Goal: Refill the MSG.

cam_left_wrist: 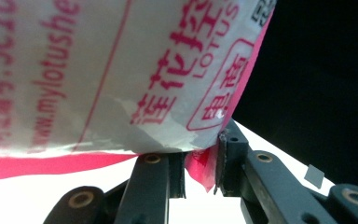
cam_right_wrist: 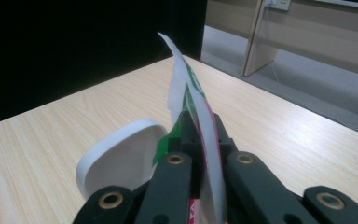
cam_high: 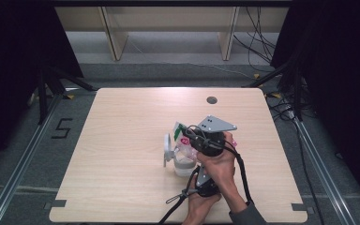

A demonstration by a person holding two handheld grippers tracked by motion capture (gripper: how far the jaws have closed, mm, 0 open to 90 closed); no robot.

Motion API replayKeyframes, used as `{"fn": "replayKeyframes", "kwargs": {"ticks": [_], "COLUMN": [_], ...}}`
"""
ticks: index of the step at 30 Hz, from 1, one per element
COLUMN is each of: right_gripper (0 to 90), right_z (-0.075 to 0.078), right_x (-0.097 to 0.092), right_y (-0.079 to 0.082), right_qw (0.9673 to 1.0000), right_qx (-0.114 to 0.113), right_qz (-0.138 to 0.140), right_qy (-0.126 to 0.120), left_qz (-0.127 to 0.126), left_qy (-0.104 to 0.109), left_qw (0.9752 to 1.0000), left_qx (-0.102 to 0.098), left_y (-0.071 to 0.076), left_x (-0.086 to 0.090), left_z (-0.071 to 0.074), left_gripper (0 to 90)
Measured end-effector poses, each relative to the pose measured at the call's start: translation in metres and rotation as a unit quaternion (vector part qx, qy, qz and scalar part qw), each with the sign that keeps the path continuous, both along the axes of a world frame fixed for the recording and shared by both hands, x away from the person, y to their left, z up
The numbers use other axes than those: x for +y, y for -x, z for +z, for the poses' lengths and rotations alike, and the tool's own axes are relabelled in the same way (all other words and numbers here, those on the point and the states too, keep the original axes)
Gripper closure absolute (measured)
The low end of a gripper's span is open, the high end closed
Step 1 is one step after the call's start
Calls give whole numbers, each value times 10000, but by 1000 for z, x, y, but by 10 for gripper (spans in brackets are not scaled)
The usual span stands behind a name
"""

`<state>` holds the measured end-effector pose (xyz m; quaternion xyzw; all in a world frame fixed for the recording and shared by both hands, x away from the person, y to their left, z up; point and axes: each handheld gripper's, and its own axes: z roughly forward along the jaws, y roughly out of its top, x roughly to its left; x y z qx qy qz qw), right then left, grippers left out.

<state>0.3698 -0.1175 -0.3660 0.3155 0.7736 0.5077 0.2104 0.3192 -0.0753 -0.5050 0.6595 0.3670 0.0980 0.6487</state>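
Note:
A white plastic bag (cam_high: 182, 136) with pink and green print hangs over a white tub (cam_high: 183, 166) near the table's middle. The tub's round lid (cam_high: 168, 150) stands open at its left. My right gripper (cam_high: 191, 136), topped by a grey plate, is shut on the bag's upper edge (cam_right_wrist: 191, 93), with the lid (cam_right_wrist: 121, 154) just beyond its jaws. My left gripper (cam_high: 200, 174) comes in from the near side, lower down. It is shut on the bag's pink bottom corner (cam_left_wrist: 200, 170), and the printed bag (cam_left_wrist: 121, 70) rises above its jaws. A person's hands hold both grippers.
The pale wooden table (cam_high: 122, 140) has a round cable hole (cam_high: 211, 100) near its far edge. Black cables trail from the grippers toward the near edge. Beyond the table are wooden shelf legs (cam_high: 115, 37) and floor cables; dark curtains flank both sides.

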Motion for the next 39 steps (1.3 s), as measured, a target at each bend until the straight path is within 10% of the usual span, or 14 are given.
{"fn": "replayKeyframes", "kwargs": {"ticks": [2, 39], "right_gripper": [899, 897], "right_z": [0, 1], "right_x": [-1, 0], "right_y": [-3, -1], "right_qw": [9996, 9999], "right_qx": [-248, -94], "right_qz": [66, 48], "right_qy": [78, -106], "left_qz": [-50, 10], "left_qy": [-79, -33], "left_qw": [10000, 10000], "left_qx": [-26, -10], "left_y": [0, -1], "left_x": [1, 2], "left_z": [0, 0], "left_gripper": [761, 761]}}
